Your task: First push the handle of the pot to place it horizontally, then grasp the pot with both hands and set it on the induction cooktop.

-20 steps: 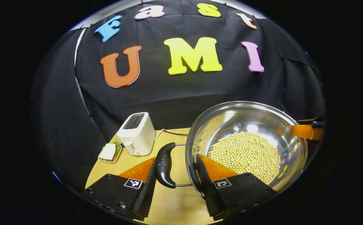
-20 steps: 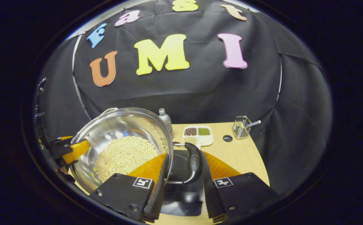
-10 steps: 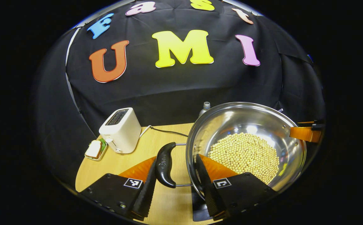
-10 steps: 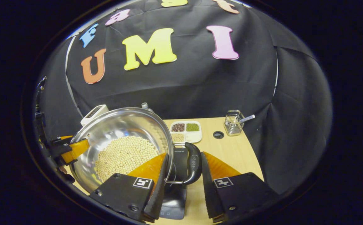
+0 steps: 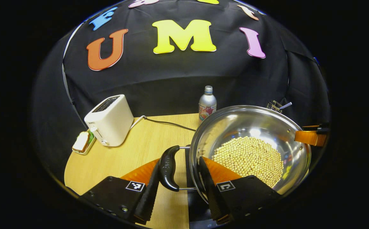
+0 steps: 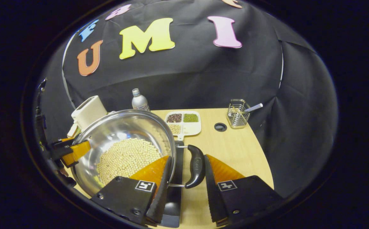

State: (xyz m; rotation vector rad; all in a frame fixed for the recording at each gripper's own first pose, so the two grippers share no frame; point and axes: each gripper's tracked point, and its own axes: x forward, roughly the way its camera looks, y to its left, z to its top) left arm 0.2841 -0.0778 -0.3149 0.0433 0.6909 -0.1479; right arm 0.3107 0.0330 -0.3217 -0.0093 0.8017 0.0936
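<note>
Holding the pot (image 5: 251,140) of pale beans (image 5: 248,157) over the black cooktop (image 6: 175,178) on the counter (image 6: 232,152), the left gripper (image 5: 178,190) is clenched across its left handle (image 5: 168,168) and rim, the right gripper (image 6: 184,190) across its right handle (image 6: 195,166) and rim.

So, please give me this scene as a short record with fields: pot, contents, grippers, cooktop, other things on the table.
pot: steel pot, carried by its two side handles
contents: pale beans
left gripper: jaws around the left handle
right gripper: jaws around the right handle
cooktop: black, under the pot's right edge
others: toaster, bottle, sandwich, tray, wire holder
</note>
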